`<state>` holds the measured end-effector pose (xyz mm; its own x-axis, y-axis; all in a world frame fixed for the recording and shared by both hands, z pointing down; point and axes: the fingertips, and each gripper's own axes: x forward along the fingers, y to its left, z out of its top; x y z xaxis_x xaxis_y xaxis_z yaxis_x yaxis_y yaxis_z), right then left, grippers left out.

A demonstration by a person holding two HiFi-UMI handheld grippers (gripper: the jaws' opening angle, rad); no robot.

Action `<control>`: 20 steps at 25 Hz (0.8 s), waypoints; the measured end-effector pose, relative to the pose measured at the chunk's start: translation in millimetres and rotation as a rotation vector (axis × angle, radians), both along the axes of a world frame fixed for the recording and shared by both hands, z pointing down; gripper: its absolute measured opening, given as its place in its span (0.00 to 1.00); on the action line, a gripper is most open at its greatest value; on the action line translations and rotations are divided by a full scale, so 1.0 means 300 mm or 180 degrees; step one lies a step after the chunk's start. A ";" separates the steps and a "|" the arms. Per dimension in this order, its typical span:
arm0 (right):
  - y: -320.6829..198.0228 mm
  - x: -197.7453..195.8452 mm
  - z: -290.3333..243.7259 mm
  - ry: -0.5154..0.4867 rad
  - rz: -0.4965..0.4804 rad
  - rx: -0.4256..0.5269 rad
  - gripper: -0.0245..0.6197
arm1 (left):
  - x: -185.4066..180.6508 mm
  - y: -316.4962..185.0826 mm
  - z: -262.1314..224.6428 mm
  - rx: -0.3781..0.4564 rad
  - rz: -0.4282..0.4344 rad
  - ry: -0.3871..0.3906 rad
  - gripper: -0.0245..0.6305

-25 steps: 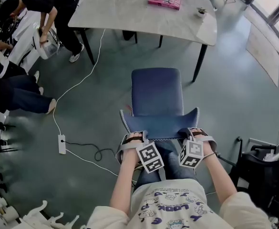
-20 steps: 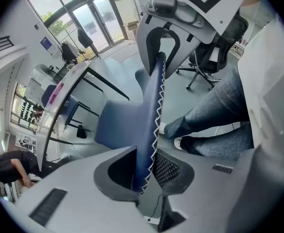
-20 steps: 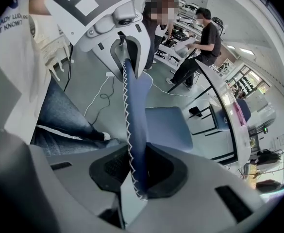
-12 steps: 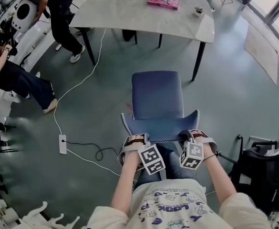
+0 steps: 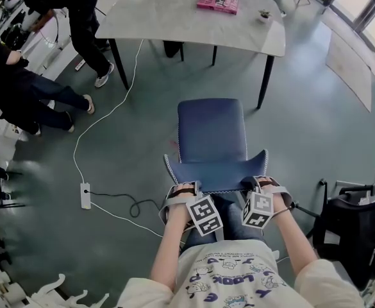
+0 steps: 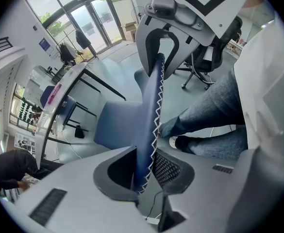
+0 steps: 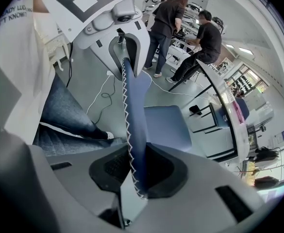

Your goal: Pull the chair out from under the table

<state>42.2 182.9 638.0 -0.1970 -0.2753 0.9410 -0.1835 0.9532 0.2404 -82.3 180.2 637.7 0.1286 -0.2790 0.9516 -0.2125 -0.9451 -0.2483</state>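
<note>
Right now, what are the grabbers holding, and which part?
Both hold the blue chair by the top edge of its backrest: the left gripper near the left end, the right gripper near the right end.

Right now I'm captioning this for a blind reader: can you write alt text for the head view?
The left hand-held gripper and right hand-held gripper are each shut on the top edge of a blue padded chair that stands apart from a grey stone-look table holding a pink book.
</note>
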 end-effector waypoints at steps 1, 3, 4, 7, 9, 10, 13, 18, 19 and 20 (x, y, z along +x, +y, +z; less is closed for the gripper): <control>-0.001 0.001 0.001 0.0001 0.0007 0.0006 0.16 | 0.001 -0.001 0.001 -0.0002 -0.0005 0.0013 0.18; -0.004 0.000 0.002 0.0002 0.0016 0.0009 0.17 | 0.000 -0.004 0.002 -0.0006 -0.0019 0.0044 0.19; -0.006 -0.001 0.003 0.0002 0.0019 0.0005 0.17 | 0.000 -0.006 0.002 -0.0006 -0.0031 0.0061 0.19; -0.005 -0.003 0.003 0.0003 0.0033 -0.0013 0.18 | -0.004 -0.008 0.000 -0.0014 -0.0091 0.0133 0.21; -0.005 -0.003 0.002 -0.0015 0.0056 -0.0016 0.19 | -0.005 -0.009 -0.002 -0.0024 -0.0149 0.0207 0.22; -0.006 -0.003 0.002 -0.0037 0.0075 -0.0008 0.20 | -0.005 -0.010 -0.003 -0.0023 -0.0182 0.0247 0.23; -0.012 -0.007 0.000 -0.0205 0.0205 0.0054 0.25 | -0.010 -0.017 -0.008 0.0013 -0.0292 0.0355 0.27; -0.020 -0.047 -0.045 -0.0736 0.0643 0.0072 0.40 | -0.027 -0.021 -0.034 0.0060 -0.0546 0.0555 0.35; -0.018 -0.056 -0.056 -0.0823 0.0701 0.0027 0.42 | -0.031 -0.021 -0.041 0.0047 -0.0598 0.0606 0.36; -0.016 -0.063 -0.068 -0.0893 0.0740 -0.0019 0.44 | -0.035 -0.021 -0.049 0.0030 -0.0646 0.0659 0.38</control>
